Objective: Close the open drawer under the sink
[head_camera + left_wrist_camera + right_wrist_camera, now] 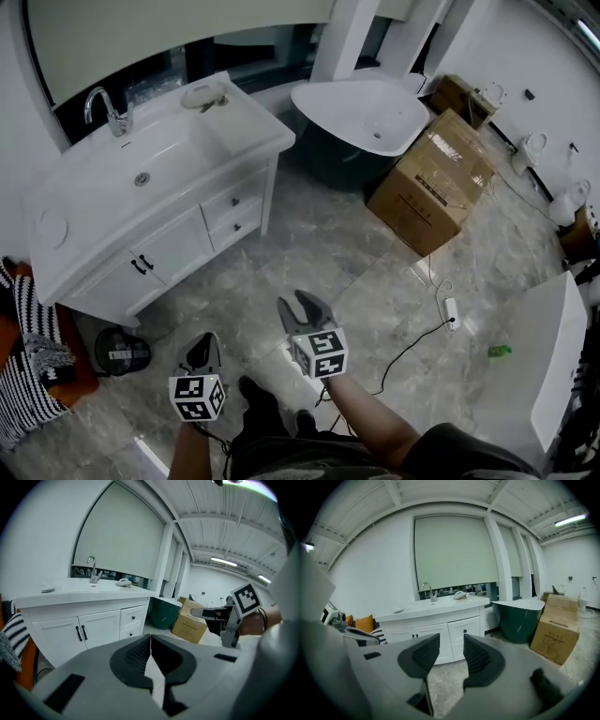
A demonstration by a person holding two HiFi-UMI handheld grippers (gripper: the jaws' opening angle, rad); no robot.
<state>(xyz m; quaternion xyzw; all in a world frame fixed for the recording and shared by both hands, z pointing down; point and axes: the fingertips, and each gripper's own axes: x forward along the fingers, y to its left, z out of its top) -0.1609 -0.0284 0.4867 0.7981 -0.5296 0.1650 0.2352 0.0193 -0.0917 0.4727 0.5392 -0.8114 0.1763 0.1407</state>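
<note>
The white sink cabinet (150,220) stands at the upper left of the head view, with two small drawers (234,212) stacked at its right end. Both drawer fronts (132,623) look flush with the cabinet face, and so do the double doors (422,637) beside them. My left gripper (202,349) hangs over the floor well in front of the cabinet; its jaws meet, shut on nothing (150,641). My right gripper (302,309) is beside it, a little further right, with its jaws a small way apart and empty (451,651).
A green bathtub with a white rim (361,112) and a cardboard box (431,183) stand right of the cabinet. A cable with a power strip (450,311) lies on the marble floor. A striped cushion (28,366) and a round black object (122,352) are at the left.
</note>
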